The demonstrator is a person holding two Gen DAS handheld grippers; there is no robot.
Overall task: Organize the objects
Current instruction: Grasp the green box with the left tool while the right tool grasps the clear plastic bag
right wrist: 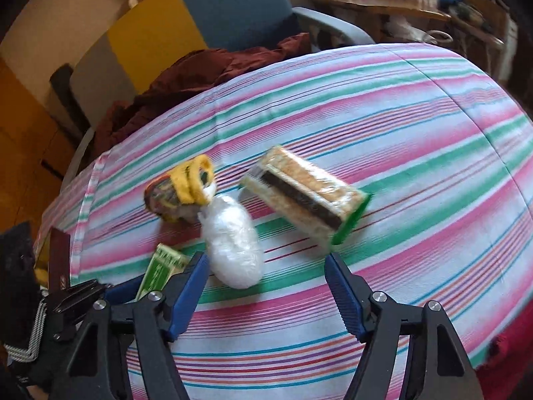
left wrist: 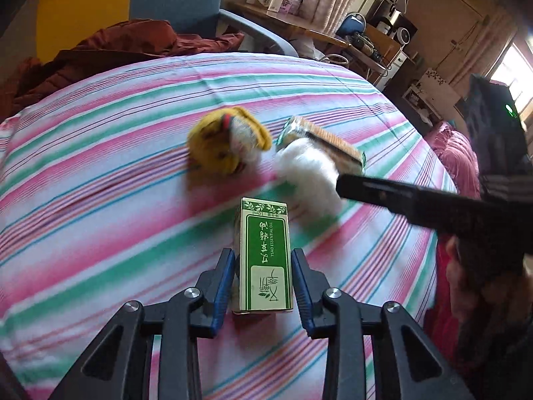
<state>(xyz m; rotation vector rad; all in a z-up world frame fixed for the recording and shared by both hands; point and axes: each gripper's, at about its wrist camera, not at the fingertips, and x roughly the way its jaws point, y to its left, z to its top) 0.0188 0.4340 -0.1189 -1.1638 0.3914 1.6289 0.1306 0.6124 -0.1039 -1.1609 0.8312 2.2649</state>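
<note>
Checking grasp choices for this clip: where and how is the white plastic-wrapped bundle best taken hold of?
Grip the white plastic-wrapped bundle across its narrow middle, coming down from above with the open right tongs. It lies flat as an elongated oval, with the essential oil box near one side and the cracker pack on the other.

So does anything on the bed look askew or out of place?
Nothing spilled or damaged. The wrapped brush lies slanted across the stripes, and the white bag leans against the yellow toy.
</note>
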